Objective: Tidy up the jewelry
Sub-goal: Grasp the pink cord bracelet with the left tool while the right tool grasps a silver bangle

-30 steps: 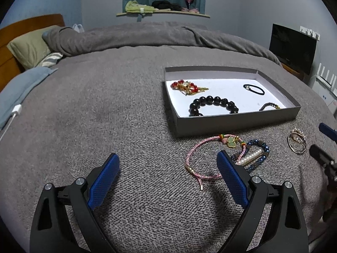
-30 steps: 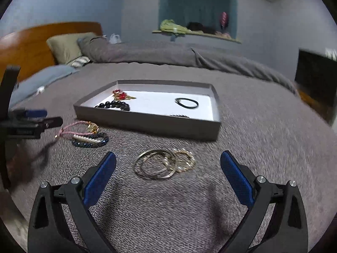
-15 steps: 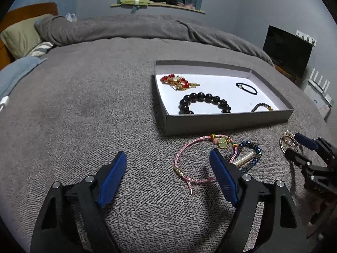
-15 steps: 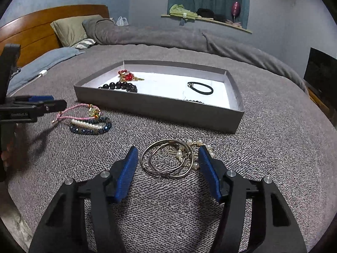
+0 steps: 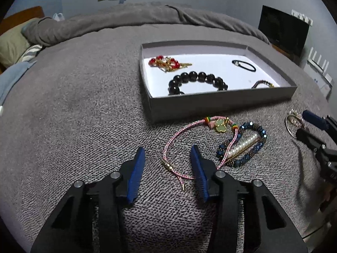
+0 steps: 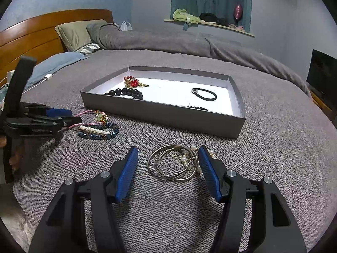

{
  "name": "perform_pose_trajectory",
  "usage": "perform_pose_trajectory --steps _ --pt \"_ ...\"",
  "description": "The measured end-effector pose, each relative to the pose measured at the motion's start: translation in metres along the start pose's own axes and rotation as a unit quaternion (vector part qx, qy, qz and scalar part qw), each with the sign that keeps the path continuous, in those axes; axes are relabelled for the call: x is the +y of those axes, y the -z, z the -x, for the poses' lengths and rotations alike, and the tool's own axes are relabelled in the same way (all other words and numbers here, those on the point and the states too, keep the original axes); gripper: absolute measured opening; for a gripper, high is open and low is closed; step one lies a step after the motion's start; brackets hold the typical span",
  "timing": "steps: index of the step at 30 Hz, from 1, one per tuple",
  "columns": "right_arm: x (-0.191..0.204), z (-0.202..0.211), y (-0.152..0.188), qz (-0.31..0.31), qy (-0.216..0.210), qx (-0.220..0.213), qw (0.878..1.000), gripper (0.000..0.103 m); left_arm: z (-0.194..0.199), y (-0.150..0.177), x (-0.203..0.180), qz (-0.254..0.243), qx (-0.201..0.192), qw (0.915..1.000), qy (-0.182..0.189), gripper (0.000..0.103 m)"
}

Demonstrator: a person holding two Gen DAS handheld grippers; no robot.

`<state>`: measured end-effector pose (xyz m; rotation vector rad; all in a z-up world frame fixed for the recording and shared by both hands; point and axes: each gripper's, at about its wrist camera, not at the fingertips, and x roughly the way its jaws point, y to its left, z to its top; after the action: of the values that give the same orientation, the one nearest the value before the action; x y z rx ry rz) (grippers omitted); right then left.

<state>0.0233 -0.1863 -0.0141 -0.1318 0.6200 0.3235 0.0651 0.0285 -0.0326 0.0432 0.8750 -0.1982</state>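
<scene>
On a grey bedspread (image 5: 84, 97) we see a shallow grey tray (image 6: 164, 113) holding a red-and-gold ornament (image 5: 166, 63), a black bead bracelet (image 5: 198, 80), a black band (image 5: 244, 65) and a small dark beaded chain (image 5: 262, 83). Just in front of the tray lie a pink cord bracelet (image 5: 179, 135) and, overlapping it, a blue beaded bracelet (image 5: 242, 145) crossed by a pearl strand (image 5: 244, 144). Our left gripper (image 5: 167, 164) has its jaws spread, straddling the near loop of the pink cord; we see no pad pressing it. Our right gripper (image 6: 167, 164) is likewise spread, its blue pads flanking a cluster of metal bangles (image 6: 172, 164) with pearl charms; the right pad stands at the cluster's edge, where we cannot tell whether it touches.
</scene>
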Motion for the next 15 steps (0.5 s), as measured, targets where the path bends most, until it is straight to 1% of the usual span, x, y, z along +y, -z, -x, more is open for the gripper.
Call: perform_pose_trajectory --steps 1,2,4,6,10,13,15 --pt "0.0 0.001 0.0 0.0 -0.003 -0.001 1.0 0.06 0.0 0.0 0.001 0.001 0.003 1.0 0.004 0.037" --pt "0.0 0.001 0.0 0.001 -0.004 -0.001 1.0 0.06 0.0 0.0 0.001 0.0 0.005 1.0 0.008 0.034" --pt "0.001 0.001 0.0 0.003 -0.006 0.001 1.0 0.06 0.001 0.0 -0.001 -0.006 0.008 0.9999 0.012 0.019" --pt "0.002 -0.001 0.0 0.006 -0.008 0.006 1.0 0.06 0.002 0.001 -0.005 -0.017 0.004 0.9998 0.003 0.009" --pt "0.005 -0.008 0.0 0.012 -0.002 0.018 1.0 0.059 0.01 0.001 -0.008 -0.021 -0.011 0.9997 0.008 0.005" --pt "0.006 -0.012 0.0 0.011 0.005 0.029 1.0 0.052 0.014 0.001 -0.01 -0.024 -0.018 0.9995 0.007 0.005" --pt "0.006 -0.015 0.001 0.012 0.007 0.032 0.999 0.051 0.015 0.0 -0.01 -0.024 -0.021 0.9995 0.009 0.005"
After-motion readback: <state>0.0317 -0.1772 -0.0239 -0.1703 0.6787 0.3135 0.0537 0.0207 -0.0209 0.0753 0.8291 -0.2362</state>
